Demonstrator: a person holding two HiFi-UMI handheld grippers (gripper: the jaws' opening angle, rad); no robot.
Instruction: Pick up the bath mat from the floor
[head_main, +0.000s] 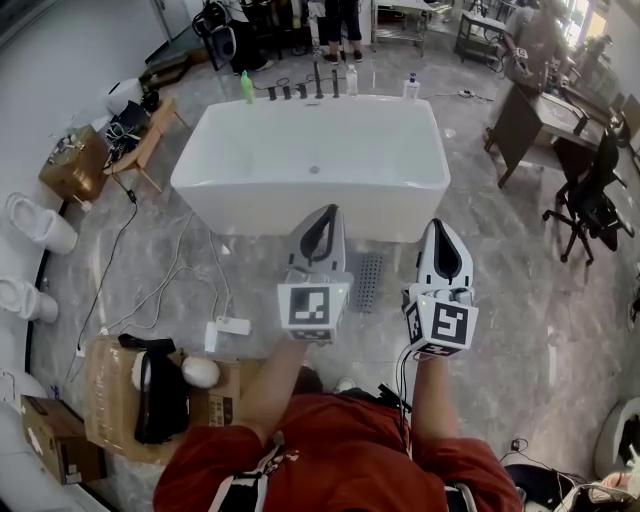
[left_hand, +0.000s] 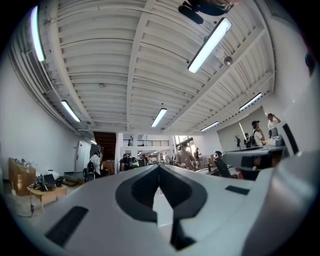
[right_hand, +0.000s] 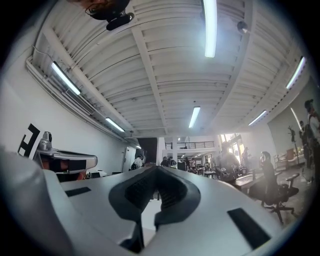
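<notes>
**Grey mat lies on the floor before the tub, both jaws closed and empty**

Grey marble-patterned floor (head_main: 500, 300) fills most of the head view. At its middle stands a white oval freestanding bathtub (head_main: 312, 150), empty, with bottles and black taps along its far rim. Brown cardboard boxes (head_main: 115, 395) sit near the person's left side.

The white left gripper (head_main: 326, 212) and the white right gripper (head_main: 441, 226) are held out side by side over the floor. Both point towards the tub and tip slightly upward, so their own views show only ceiling and the far end of the room. In each gripper view the jaws meet tip to tip with nothing between them.

The small grey rectangular perforated bath mat (head_main: 368, 283) lies flat on the floor just in front of the tub's base. In the head view it shows between the two grippers. Neither gripper touches it, and they appear to be well above it.

I judge this to be the approach step, with no grasp begun. The next move calls for tilting a gripper downward, spreading its jaws and lowering it to one edge of the mat. Because the mat lies flat, one jaw will likely have to slide under that edge before closing.
</notes>
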